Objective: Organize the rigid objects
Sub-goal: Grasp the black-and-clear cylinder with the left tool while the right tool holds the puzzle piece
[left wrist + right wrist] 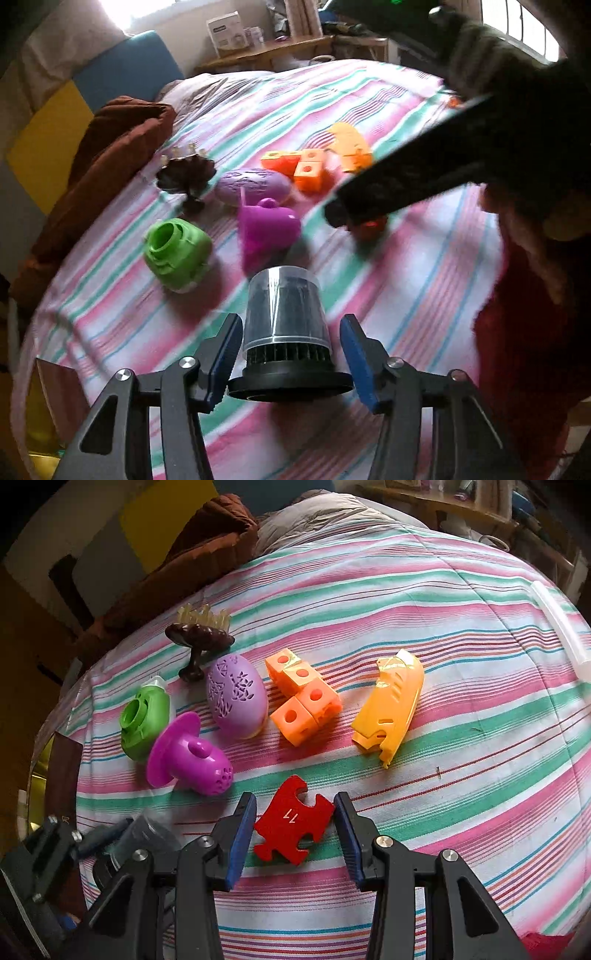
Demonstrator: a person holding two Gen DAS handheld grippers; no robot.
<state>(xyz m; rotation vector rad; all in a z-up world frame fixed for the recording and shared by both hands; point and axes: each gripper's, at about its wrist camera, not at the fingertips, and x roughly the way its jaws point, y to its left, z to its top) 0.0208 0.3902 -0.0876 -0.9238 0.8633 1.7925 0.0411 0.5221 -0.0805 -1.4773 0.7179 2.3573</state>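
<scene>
My left gripper (pixel 291 326) is shut on a black ribbed cylinder with a clear sleeve (pixel 286 306); the blue pads meet its wide base flange. In the right wrist view it shows blurred at the lower left (pixel 144 834). My right gripper (pixel 295 801) is shut on a flat red puzzle piece (pixel 291 823), low over the striped bedspread (pixel 461 812). Laid out beyond are a green piece (pixel 144 720), a magenta funnel-shaped piece (pixel 188 757), a lilac egg (pixel 238 698), joined orange cubes (pixel 303 698), a yellow shell (pixel 391 709) and a dark brown brush (pixel 199 638).
A brown blanket (pixel 110 155) is bunched along the bed's left side. A clear tube (pixel 561 624) lies at the far right. A person's red sleeve (pixel 524 332) fills the right of the left wrist view. A wooden shelf with boxes (pixel 258 48) stands behind the bed.
</scene>
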